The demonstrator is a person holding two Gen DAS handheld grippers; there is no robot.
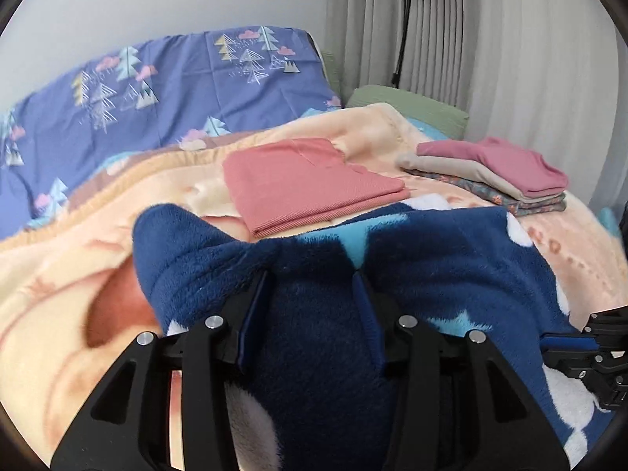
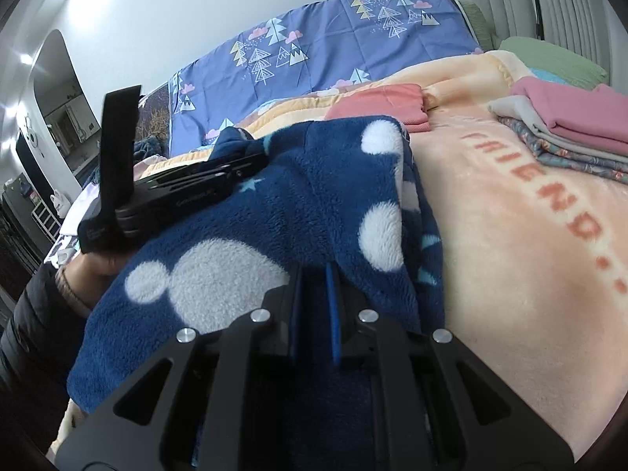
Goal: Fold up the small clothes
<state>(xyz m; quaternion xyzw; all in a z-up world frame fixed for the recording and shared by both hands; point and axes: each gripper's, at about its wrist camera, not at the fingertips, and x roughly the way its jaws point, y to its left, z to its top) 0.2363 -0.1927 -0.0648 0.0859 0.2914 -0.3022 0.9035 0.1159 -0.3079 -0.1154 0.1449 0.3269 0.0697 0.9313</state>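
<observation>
— Across the bed, what's lying there?

— I'm looking over a plush peach blanket (image 2: 522,243) lettered "FRIEND…", a blue tree-print sheet (image 1: 157,90) draped behind it, and grey curtains (image 1: 490,39) hanging at the right.

— And the garment?

— I'm holding the navy fleece (image 2: 243,235), fuzzy with white blobs, bunched over the blanket's near part. My left gripper (image 1: 314,278) is clamping a thick fold; my right gripper (image 2: 314,271) is pinching its edge, fingers nearly together, though shadow is blurring the contact.

— Anything else?

— A folded ribbed coral top (image 1: 310,180) and a folded stack (image 1: 498,172) are lying beyond.
</observation>
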